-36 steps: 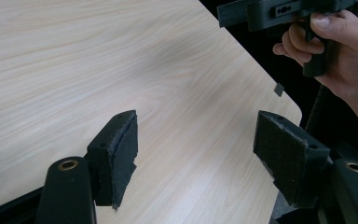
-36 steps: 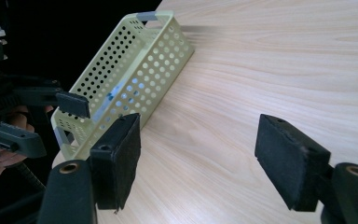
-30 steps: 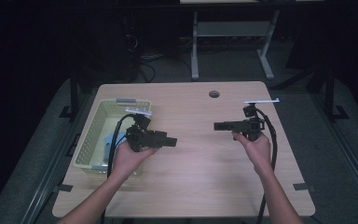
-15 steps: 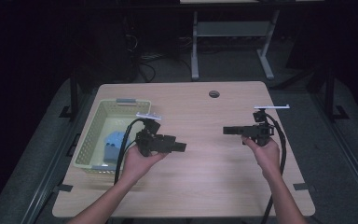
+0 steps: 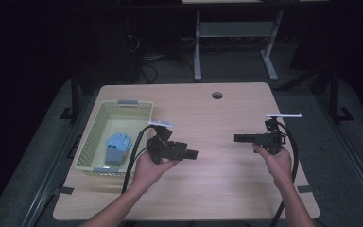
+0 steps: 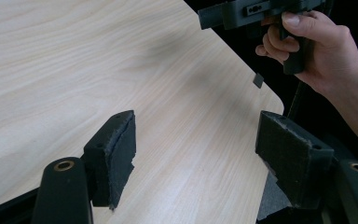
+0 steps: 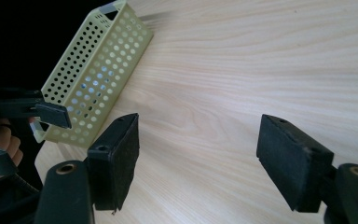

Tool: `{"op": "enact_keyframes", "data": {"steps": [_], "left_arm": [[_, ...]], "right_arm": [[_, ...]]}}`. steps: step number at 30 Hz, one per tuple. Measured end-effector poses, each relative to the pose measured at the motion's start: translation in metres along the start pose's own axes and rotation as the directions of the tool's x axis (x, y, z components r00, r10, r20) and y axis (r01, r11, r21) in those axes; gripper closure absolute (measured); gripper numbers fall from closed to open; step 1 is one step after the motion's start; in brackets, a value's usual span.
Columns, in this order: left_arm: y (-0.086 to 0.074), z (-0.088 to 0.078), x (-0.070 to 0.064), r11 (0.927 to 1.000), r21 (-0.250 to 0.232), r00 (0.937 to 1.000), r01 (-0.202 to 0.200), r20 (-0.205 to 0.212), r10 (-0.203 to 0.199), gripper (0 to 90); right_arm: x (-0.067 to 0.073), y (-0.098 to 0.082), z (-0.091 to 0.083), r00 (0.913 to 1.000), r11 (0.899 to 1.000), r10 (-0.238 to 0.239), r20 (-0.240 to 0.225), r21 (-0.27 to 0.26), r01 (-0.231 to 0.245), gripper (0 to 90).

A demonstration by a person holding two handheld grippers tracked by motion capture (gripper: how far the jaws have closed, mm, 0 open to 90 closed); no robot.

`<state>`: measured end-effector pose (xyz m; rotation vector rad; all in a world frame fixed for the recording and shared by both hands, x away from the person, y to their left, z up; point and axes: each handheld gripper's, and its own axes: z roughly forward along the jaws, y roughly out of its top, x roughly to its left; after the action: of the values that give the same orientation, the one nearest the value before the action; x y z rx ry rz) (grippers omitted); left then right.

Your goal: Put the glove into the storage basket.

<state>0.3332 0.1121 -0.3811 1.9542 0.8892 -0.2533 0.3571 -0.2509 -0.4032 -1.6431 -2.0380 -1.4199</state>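
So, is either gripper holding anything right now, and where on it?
Nothing is held. The left gripper and right gripper both stand open above the table.

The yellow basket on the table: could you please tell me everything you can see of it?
The basket is pale yellow-green, seemingly plastic, rectangular, with walls perforated by rows of round holes and a grey tab on each short end. It sits upright and open-topped on the wooden table, near its left edge. A blue object lies inside on its floor. No gripper touches it.

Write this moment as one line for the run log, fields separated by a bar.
left tongs: open, empty, above table | right tongs: open, empty | basket: table's left side, holds blue glove
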Motion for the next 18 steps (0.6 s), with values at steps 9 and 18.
{"op": "enact_keyframes", "data": {"steps": [9,18], "left_arm": [[-0.007,0.015,-0.003,1.0,0.003,0.9999,-0.003,0.014,0.003,27.8],[-0.015,0.024,-0.004,1.0,-0.002,0.9996,-0.001,0.028,0.001,26.5]], "right_arm": [[-0.013,-0.014,-0.006,0.9996,1.0,0.025,0.011,0.004,-0.025,29.4],[-0.023,-0.027,-0.012,0.999,0.999,0.038,0.022,0.007,-0.038,28.7]]}}
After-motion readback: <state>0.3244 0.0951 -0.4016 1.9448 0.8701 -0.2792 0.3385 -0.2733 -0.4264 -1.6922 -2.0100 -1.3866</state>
